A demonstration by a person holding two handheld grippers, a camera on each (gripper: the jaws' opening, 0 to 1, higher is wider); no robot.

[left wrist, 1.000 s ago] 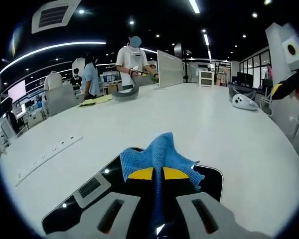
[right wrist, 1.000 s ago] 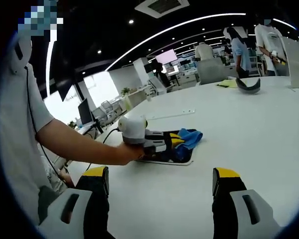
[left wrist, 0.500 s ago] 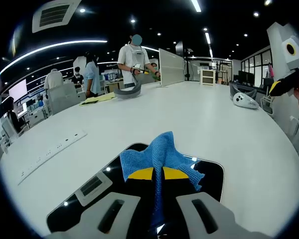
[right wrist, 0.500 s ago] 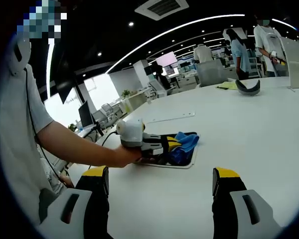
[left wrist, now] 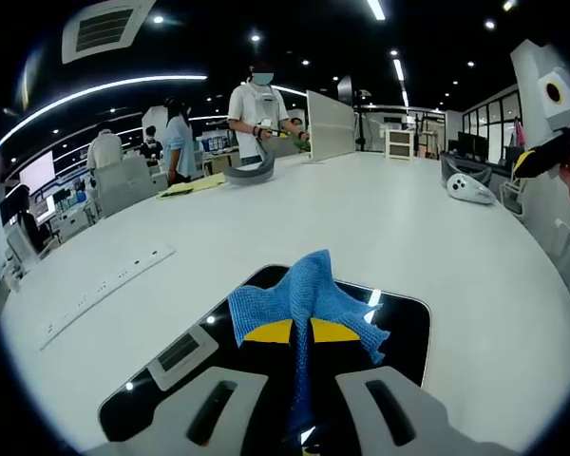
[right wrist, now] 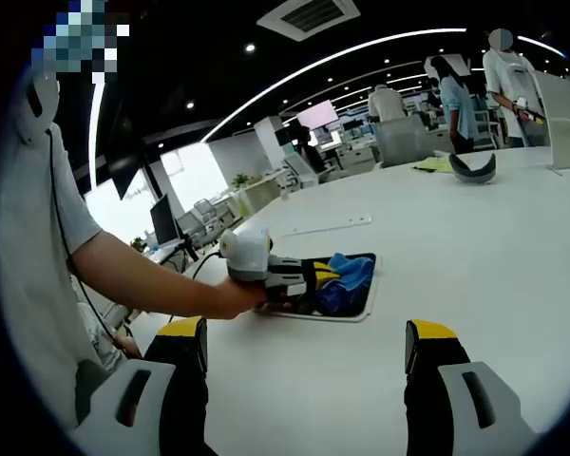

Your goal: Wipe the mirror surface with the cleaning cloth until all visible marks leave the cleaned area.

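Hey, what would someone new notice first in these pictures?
The blue cleaning cloth, pinched in the left claw and pressed on the dark mirror lying on the white table. In the right gripper view, the right claw hangs open above the table, apart from the mirror.

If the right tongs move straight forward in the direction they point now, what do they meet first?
Probably nothing nearby. The right tongs are open over bare white table. The mirror with the blue cloth lies ahead, slightly to the left, so they might clip its edge; depth is unclear.
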